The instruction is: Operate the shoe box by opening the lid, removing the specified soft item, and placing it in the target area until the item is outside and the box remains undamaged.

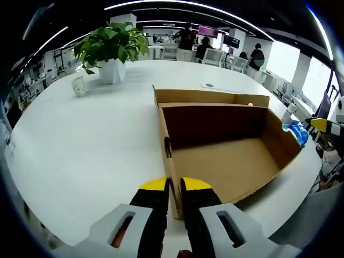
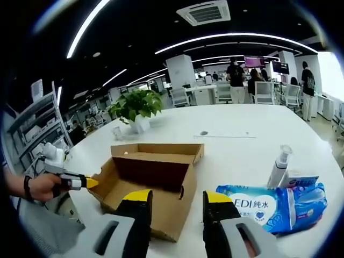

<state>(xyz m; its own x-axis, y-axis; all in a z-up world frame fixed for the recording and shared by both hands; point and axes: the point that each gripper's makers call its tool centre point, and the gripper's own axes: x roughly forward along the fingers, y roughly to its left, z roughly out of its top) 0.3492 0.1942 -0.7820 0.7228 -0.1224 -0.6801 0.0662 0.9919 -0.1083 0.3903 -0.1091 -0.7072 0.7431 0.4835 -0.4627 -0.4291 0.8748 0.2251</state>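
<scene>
Only legible txt – "EDI 纯水" in blue on the soft wipes pack (image 2: 271, 207) – nothing else readable.

Your left gripper (image 1: 175, 185) has two black jaws capped with yellow tips, sitting on pale grey moulded mounts, each with a slotted cut-out that shows a bit of red inside. Your right gripper (image 2: 178, 196) is the same build: black jaws, yellow tips, grey slotted mounts. In the right gripper view, your hand (image 2: 44, 185) shows a dark band on the wrist, with grey fabric below it.
</scene>
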